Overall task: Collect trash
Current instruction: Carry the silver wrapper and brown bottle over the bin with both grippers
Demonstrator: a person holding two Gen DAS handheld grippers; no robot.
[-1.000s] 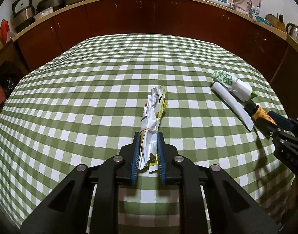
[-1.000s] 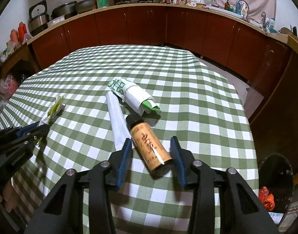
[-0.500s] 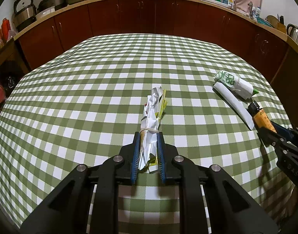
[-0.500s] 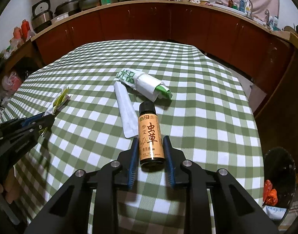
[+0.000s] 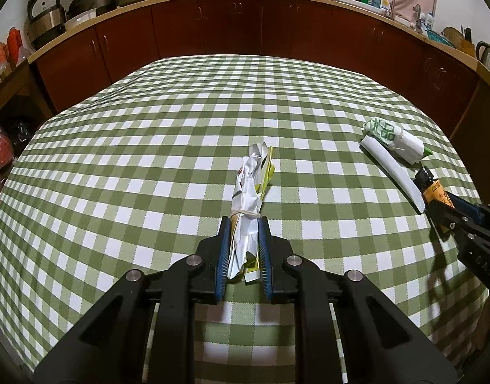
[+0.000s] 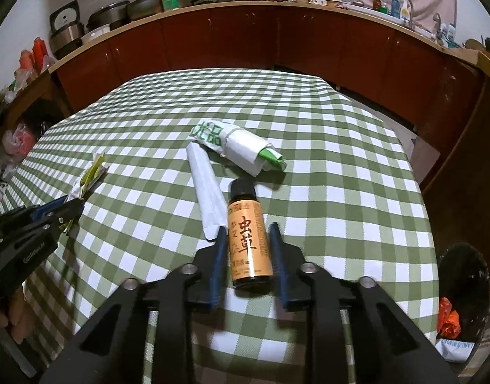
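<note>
Wrapper bundle [image 5: 246, 211] pinched in left tongs [image 5: 243, 227]; right tongs [image 6: 249, 233] seemingly gripping bottle [image 6: 247, 240].

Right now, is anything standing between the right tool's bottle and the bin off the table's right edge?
Nothing visible. The right tool has the bottle between its fingers, and only bare checked tablecloth lies between it and the dark bin beyond the table's right edge. The white strip and wrapped packet lie on the other side.

Count of things on the table

One bottle [image 6: 247, 236], one crumpled wrapper [image 5: 249, 203], one paper roll [image 6: 241, 149], one white strip [image 6: 206, 196].
</note>
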